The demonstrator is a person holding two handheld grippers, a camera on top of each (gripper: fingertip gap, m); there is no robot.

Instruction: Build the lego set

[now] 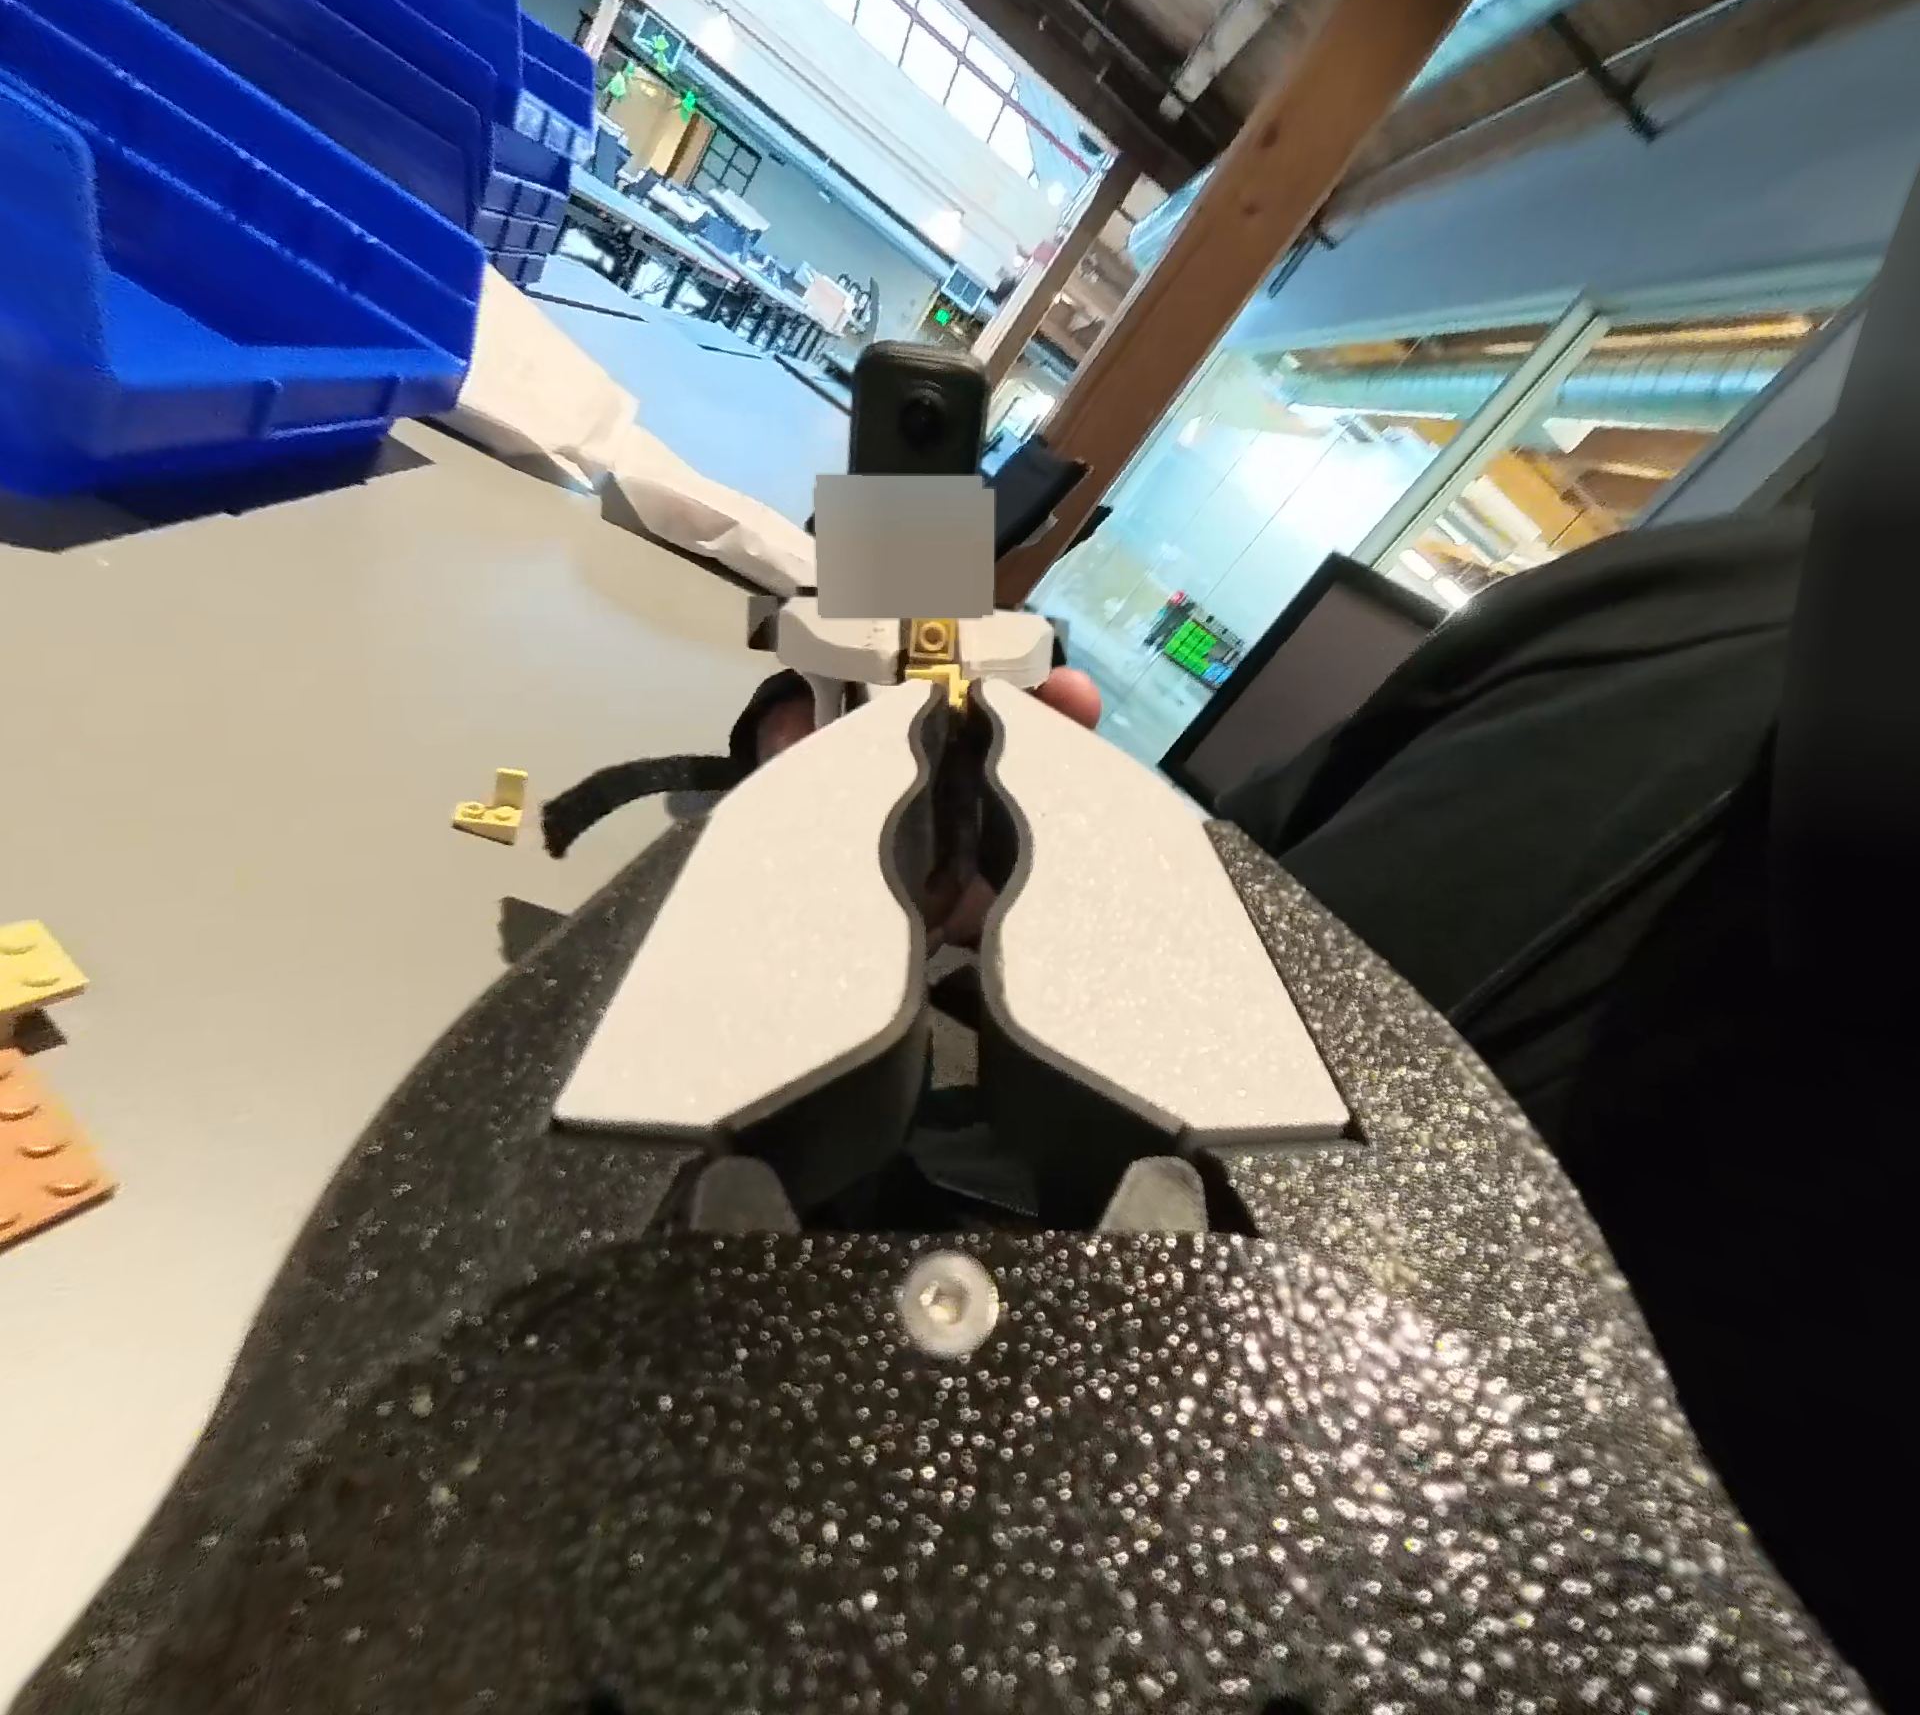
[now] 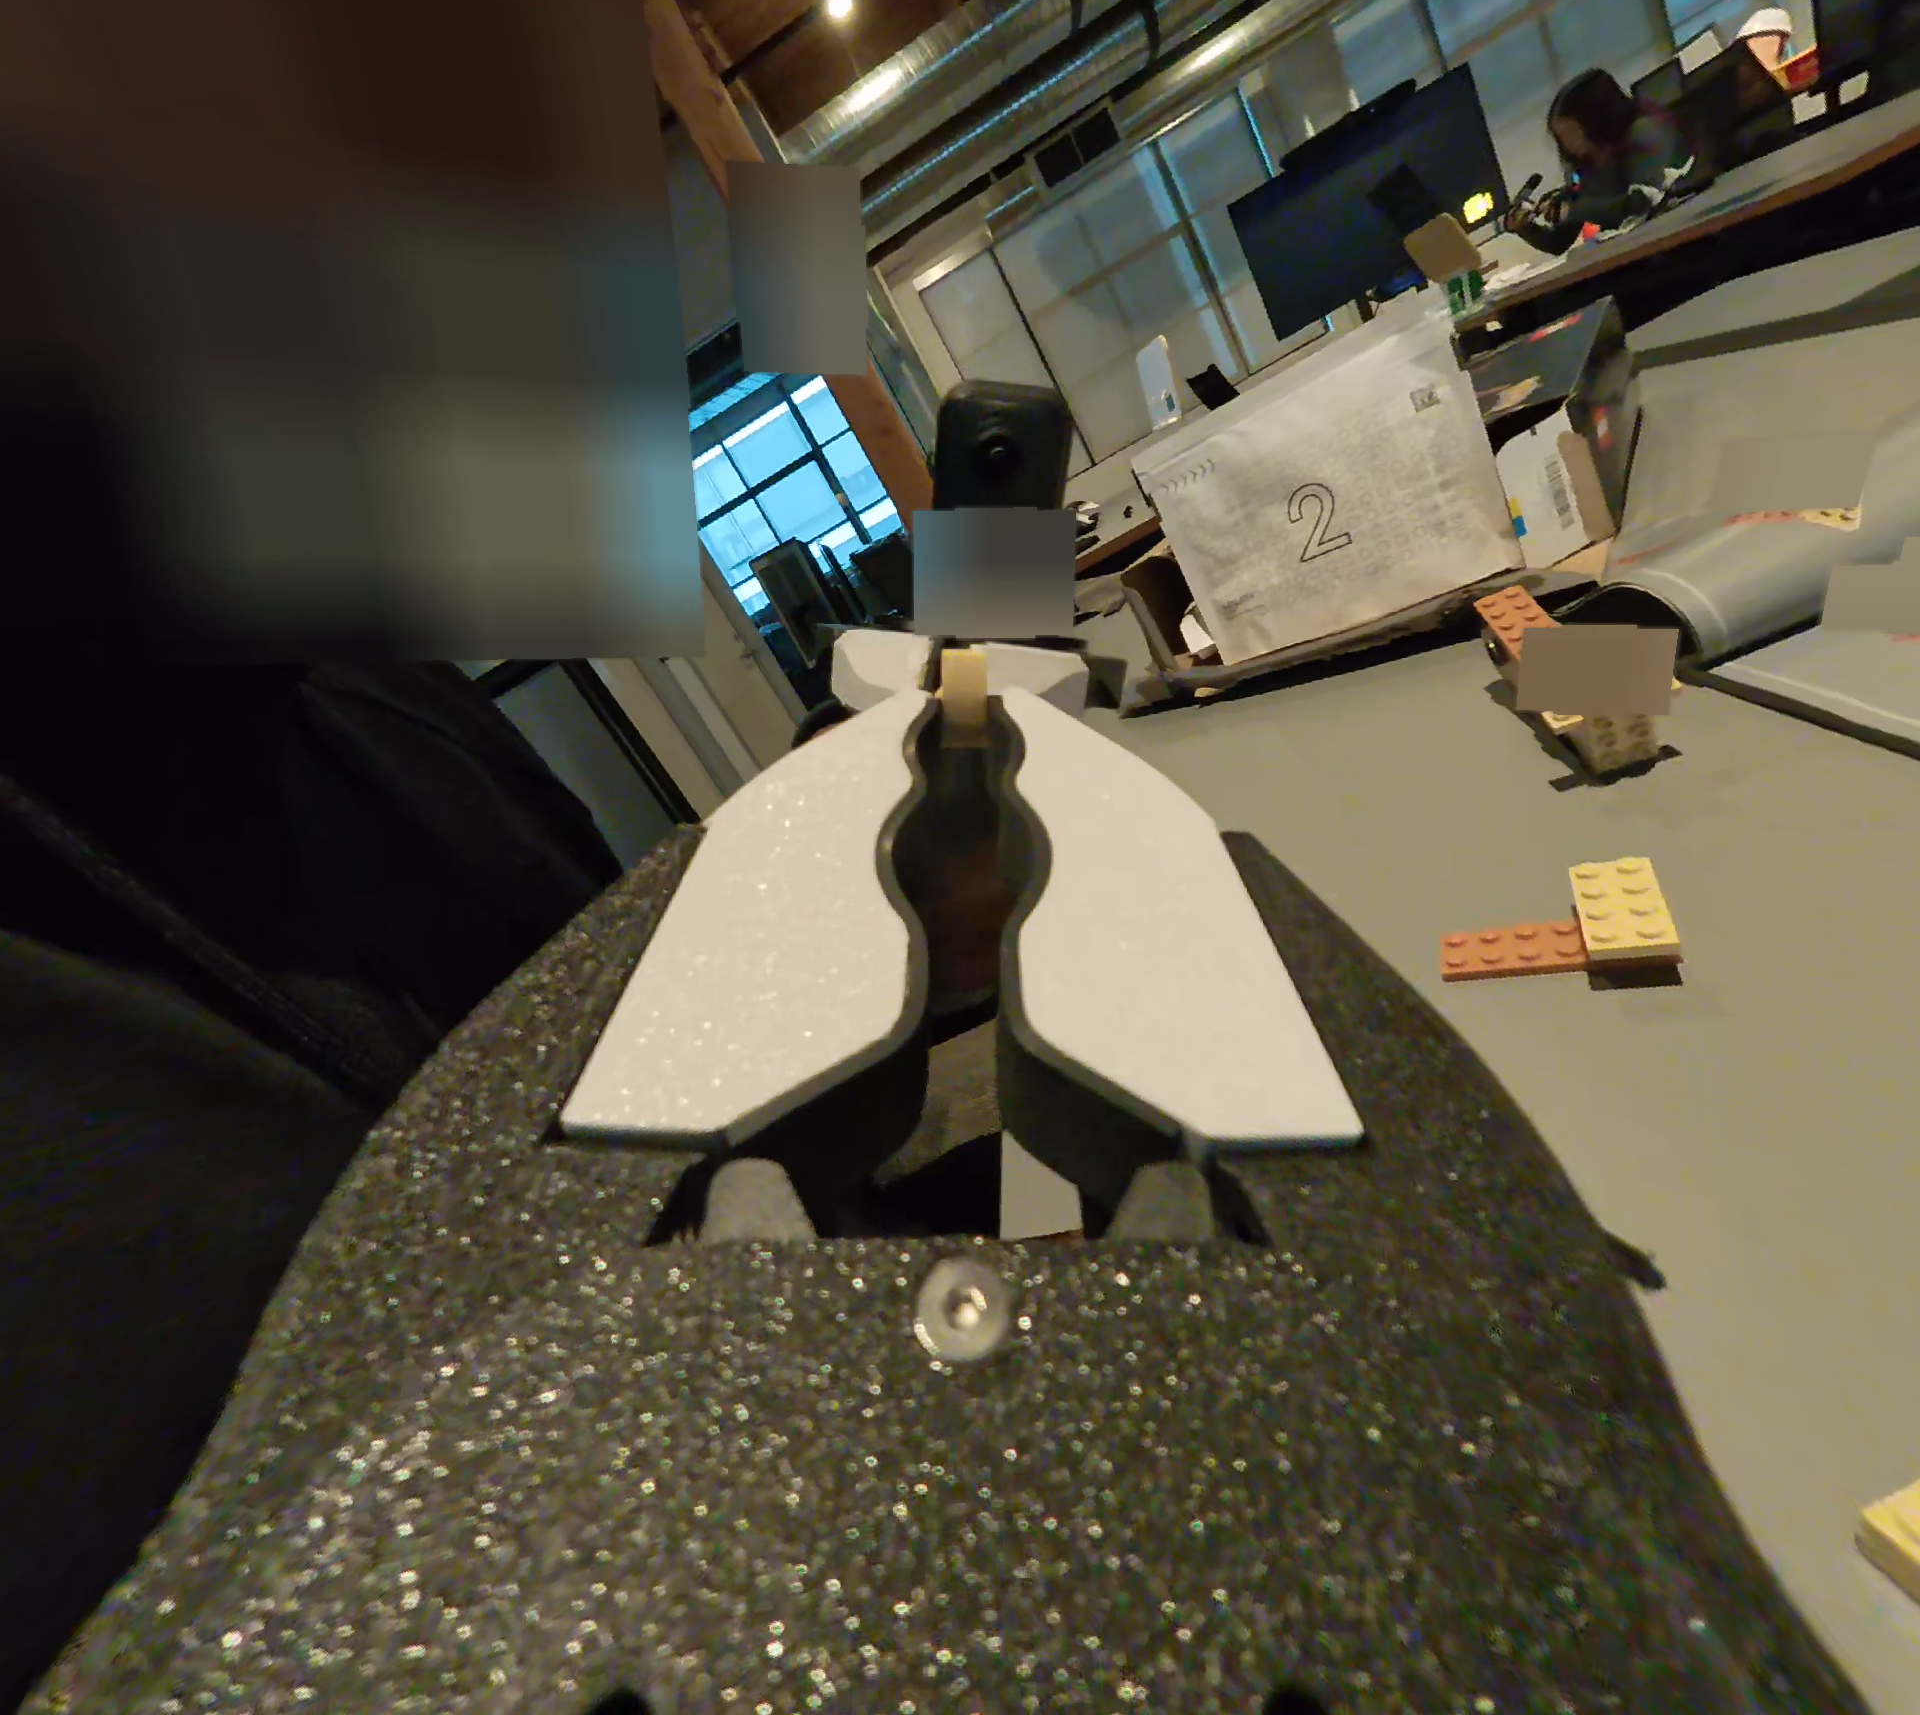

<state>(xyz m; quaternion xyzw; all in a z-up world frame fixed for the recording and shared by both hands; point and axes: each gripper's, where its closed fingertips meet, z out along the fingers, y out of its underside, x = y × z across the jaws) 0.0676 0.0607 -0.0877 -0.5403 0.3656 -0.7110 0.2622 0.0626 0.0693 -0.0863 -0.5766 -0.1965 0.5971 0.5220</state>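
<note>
The two grippers meet tip to tip in the air above the grey table point(image 1: 260, 678). My left gripper point(image 1: 948, 715) is shut on a small yellow lego piece point(image 1: 948, 685). It touches a darker tan studded piece point(image 1: 935, 635) held in the right gripper point(image 1: 920, 663), which faces it. In the right wrist view my right gripper point(image 2: 961, 730) is shut on a tan piece point(image 2: 961, 694) that reaches the left gripper's tips point(image 2: 961, 652). Where the two pieces join is hidden by the fingers.
A small tan bracket point(image 1: 494, 808) and a tan plate on a brown plate point(image 2: 1621, 907) lie on the table. Blue bins point(image 1: 208, 159) stand at the back left. A white numbered bag point(image 2: 1330, 502), a brown and tan brick assembly point(image 2: 1512, 616) and a black box point(image 2: 1600, 387) are farther off. From either gripper's tips it is about 15 cm to the small tan bracket point(image 1: 494, 808).
</note>
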